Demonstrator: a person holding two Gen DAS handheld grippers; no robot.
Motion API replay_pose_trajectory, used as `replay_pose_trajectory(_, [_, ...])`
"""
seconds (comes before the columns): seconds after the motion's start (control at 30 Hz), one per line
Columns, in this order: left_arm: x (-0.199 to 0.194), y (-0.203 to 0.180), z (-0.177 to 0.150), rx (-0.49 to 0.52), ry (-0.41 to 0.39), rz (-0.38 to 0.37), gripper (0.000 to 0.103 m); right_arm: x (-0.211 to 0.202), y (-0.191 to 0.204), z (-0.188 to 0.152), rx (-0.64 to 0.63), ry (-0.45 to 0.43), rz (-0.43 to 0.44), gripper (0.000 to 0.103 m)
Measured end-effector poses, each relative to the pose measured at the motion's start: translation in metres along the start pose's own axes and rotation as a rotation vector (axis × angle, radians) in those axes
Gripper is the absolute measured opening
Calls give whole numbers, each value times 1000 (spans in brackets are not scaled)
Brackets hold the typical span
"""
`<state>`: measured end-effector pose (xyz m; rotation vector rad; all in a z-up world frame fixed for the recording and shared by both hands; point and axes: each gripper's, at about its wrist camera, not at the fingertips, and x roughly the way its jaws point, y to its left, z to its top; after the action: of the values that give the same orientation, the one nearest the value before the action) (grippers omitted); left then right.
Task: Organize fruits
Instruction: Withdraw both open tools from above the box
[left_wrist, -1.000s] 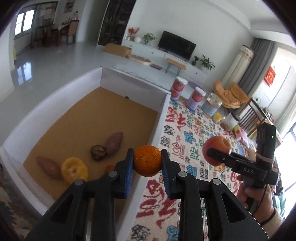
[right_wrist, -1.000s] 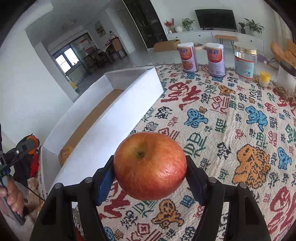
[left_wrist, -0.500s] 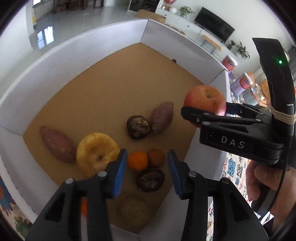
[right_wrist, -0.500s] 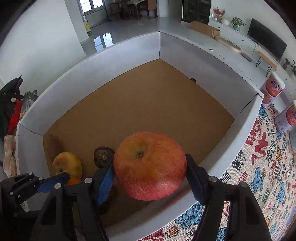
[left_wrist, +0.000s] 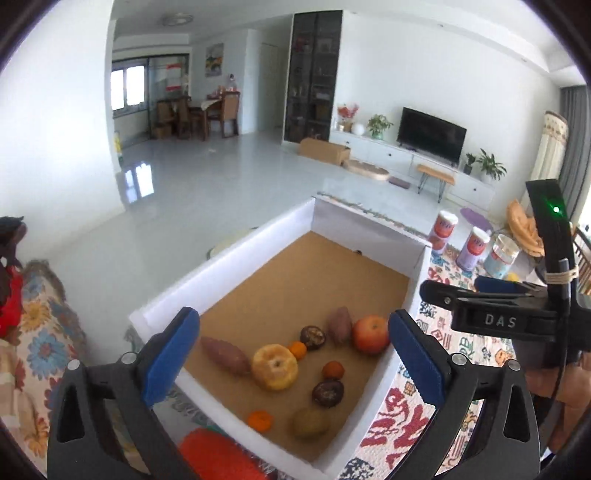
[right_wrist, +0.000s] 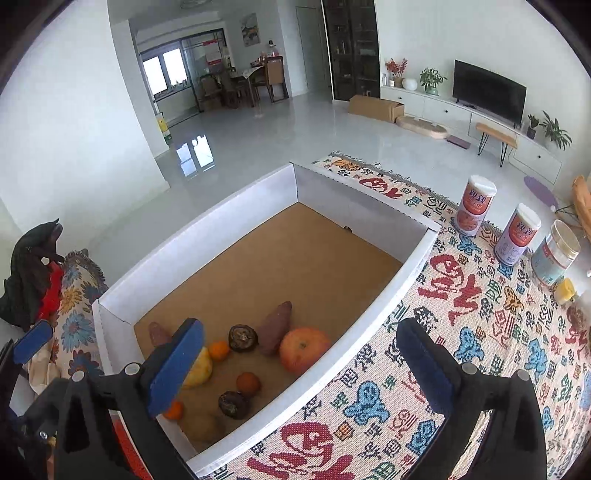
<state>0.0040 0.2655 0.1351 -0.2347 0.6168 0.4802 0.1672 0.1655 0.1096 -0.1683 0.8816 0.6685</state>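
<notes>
Room: bright living area with a glossy pale floor, a television (left_wrist: 430, 134) on a low white cabinet, and a patterned cloth (right_wrist: 480, 332) covering the work surface.
Box: white-walled cardboard box (right_wrist: 388, 295) with a brown floor, standing on the cloth.
Fruit in box: red apple (right_wrist: 304, 349) against the near right wall; yellow apple (left_wrist: 274, 366); small oranges (left_wrist: 297, 350); dark round fruits (right_wrist: 242, 337); two sweet potatoes (left_wrist: 224, 355); a greenish-brown fruit (left_wrist: 310, 422) near the front corner.
Progress: apple and oranges lie in the box; no loose fruit shows on the cloth, so sorting looks close to done.
Left gripper (left_wrist: 291, 347): jaws just opened to full spread, nothing between the pads, above the box.
Right gripper (right_wrist: 299, 365): likewise just sprung wide, empty, over the box's right wall.
Cloth extras: three canisters (right_wrist: 517, 236) stand well apart from the box.
</notes>
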Motion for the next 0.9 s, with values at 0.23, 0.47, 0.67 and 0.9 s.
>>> replay_pose_trajectory(0.23, [22, 32, -10, 2, 110, 45, 102, -24, 28, -52, 36, 17, 45, 103])
replay_pose_trajectory(0.47, [30, 38, -16, 23, 164, 103, 102, -30, 67, -62, -27, 64, 43, 103])
replay_pose_trajectory(0.67, [37, 42, -21, 28, 187, 108, 102, -29, 82, -67, -44, 129, 7, 103])
replay_pose_trajectory(0.9, [44, 45, -25, 19, 212, 100, 102, -19, 84, -68, -52, 151, -40, 103])
